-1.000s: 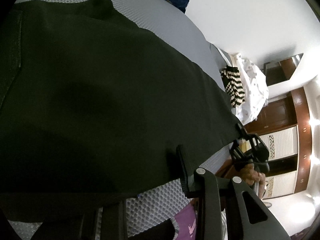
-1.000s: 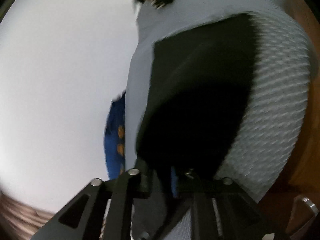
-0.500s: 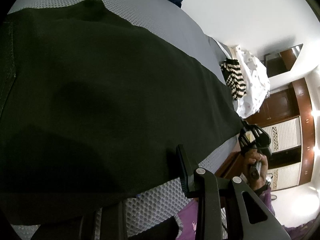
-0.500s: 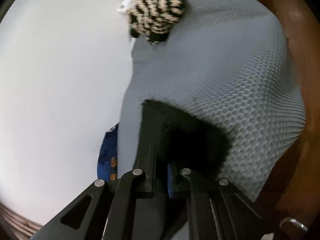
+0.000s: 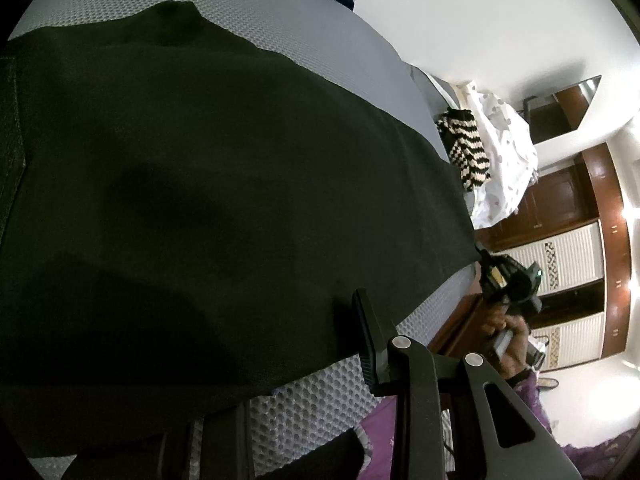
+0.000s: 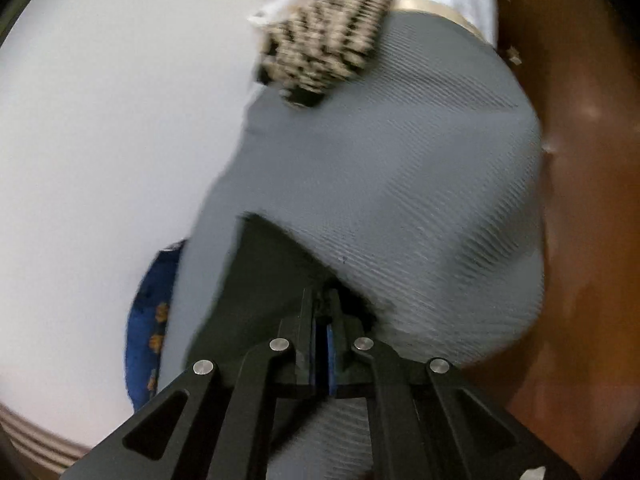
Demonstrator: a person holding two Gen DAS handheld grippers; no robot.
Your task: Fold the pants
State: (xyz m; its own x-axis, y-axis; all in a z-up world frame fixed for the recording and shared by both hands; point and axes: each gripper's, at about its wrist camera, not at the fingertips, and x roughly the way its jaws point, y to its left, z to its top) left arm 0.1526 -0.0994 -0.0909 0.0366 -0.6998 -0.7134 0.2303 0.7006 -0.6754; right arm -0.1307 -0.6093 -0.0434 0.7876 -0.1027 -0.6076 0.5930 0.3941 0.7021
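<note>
Pants (image 5: pixel 224 184) of dark, near-black cloth lie spread flat across the grey honeycomb-textured mattress (image 5: pixel 320 36), covering most of the left wrist view. Compared with a second ago, we see far less of them in the right wrist view: the broad dark panel has shrunk to a small corner (image 6: pixel 260 280) just ahead of our right gripper (image 6: pixel 321 300), and the striped black-and-cream knit (image 6: pixel 324 44) at the far end of the mattress now sits larger in frame. Our right gripper's jaws have just been closing and now stand pressed together, pinching that corner of the pants' hem between them. In the left wrist view the same gripper (image 5: pixel 486 260) shows at the far hem, held in a hand (image 5: pixel 510 328). That view is little changed. Our left gripper (image 5: pixel 288 364) rests low at the near edge of the pants with a narrow gap between its fingers; we cannot tell whether cloth is caught there.
</note>
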